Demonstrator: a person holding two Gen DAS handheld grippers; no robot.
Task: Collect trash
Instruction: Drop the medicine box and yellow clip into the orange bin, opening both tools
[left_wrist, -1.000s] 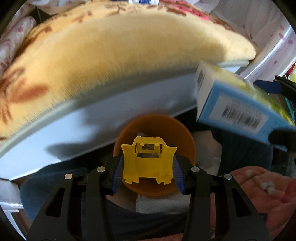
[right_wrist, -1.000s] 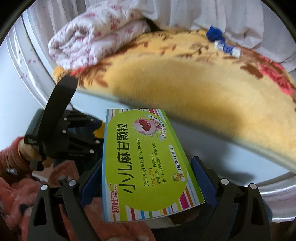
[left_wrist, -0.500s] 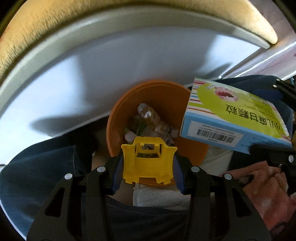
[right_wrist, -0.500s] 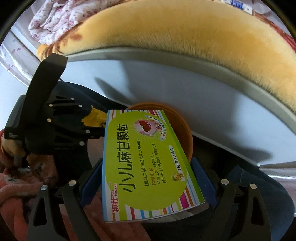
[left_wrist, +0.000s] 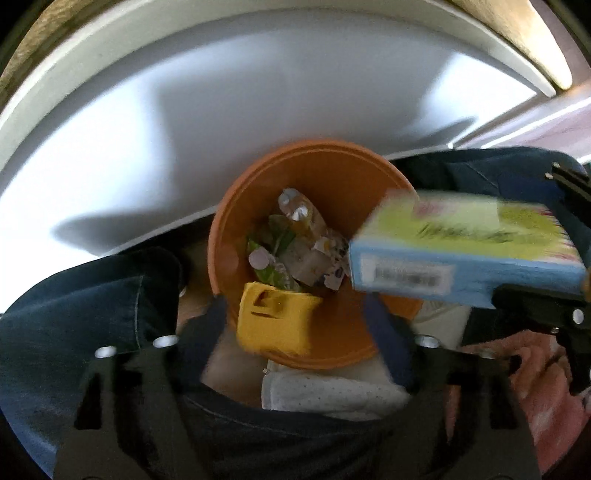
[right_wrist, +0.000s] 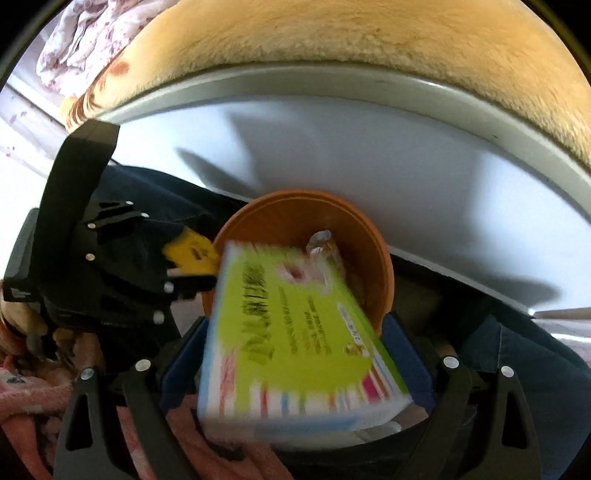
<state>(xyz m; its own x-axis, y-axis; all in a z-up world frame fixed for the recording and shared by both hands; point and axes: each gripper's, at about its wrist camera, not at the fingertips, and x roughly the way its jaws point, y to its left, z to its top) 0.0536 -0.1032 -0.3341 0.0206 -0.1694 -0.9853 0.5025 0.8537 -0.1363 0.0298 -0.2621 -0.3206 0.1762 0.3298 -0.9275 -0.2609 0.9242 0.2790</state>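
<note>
Since a second ago both my grippers have dropped from bed height to the orange bin, and the yellow clip has left my left grip.

Left wrist view: my left gripper (left_wrist: 295, 325) has just been opening — its blue pads now stand apart, and the yellow clip (left_wrist: 275, 319) sits tilted between them over the bin's near rim, blurred; I cannot tell whether a pad still touches it. One orange bin (left_wrist: 332, 173) stands beyond the fingers, against the pale bed frame (left_wrist: 184, 103). Inside it I count one clear plastic bottle (left_wrist: 299, 212) lying on a heap of wrappers and green scraps (left_wrist: 295, 254). One green-and-blue medicine box (left_wrist: 465, 251) juts in from the right over the bin's right rim, hiding part of it, with my right gripper (left_wrist: 546, 314) behind it. Dark denim (left_wrist: 92, 302) lies to the left and near side.

Right wrist view: my right gripper (right_wrist: 295, 365) has the medicine box (right_wrist: 295, 332) between its blue pads, tilted and blurred, and I cannot tell whether they still press it. The box covers the near half of the bin (right_wrist: 295, 206); the bottle (right_wrist: 323, 240) pokes out past its far edge. My left gripper (right_wrist: 122, 266) hangs at left — the clip (right_wrist: 192, 254) at the bin's left rim. Fleecy yellow bedding (right_wrist: 351, 33) runs across the far side.
</note>
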